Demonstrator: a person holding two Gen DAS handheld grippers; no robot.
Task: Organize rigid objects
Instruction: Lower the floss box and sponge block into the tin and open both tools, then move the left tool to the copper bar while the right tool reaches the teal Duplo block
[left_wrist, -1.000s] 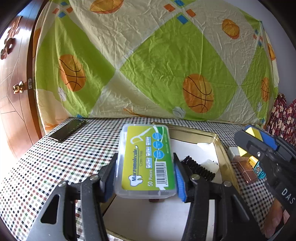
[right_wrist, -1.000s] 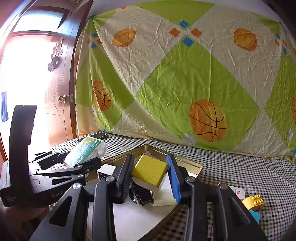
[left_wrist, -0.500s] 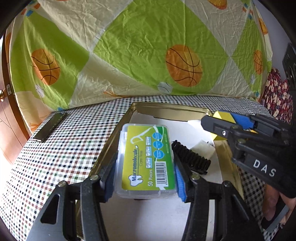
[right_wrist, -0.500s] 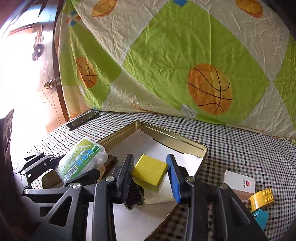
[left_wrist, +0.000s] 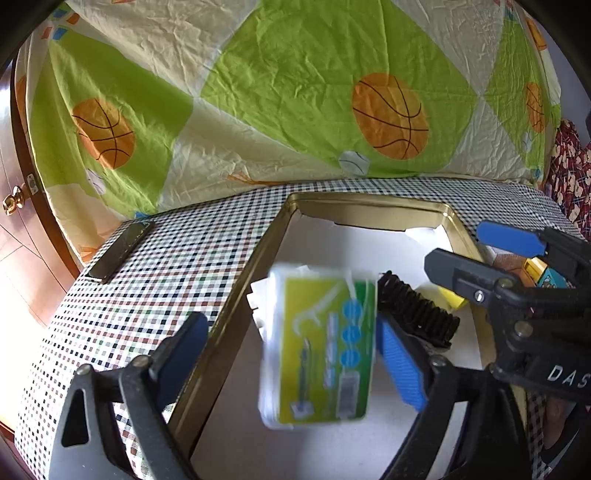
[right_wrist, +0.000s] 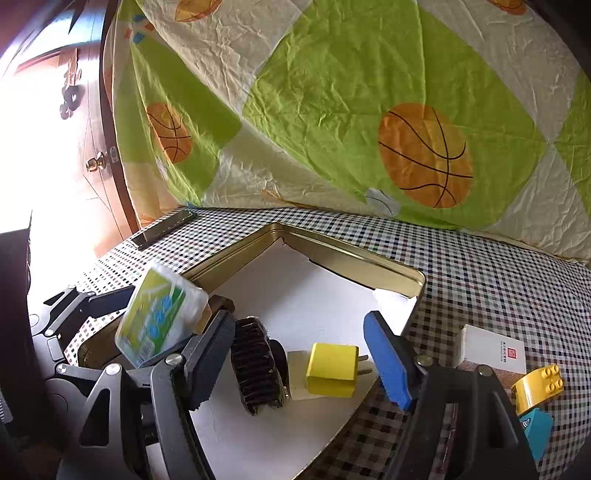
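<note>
One floss box (left_wrist: 321, 350) is motion-blurred, its print unreadable.

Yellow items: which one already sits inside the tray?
The yellow plug adapter with two prongs, inside the gold tray; the yellow toy brick lies outside.

Green-yellow floss box (left_wrist: 321, 350). Yellow plug (right_wrist: 334, 369). Black brush (right_wrist: 256, 369). Gold tray (right_wrist: 354, 258). Checked tablecloth (right_wrist: 480, 266). Green sheet (right_wrist: 332, 92), orange basketballs.
</note>
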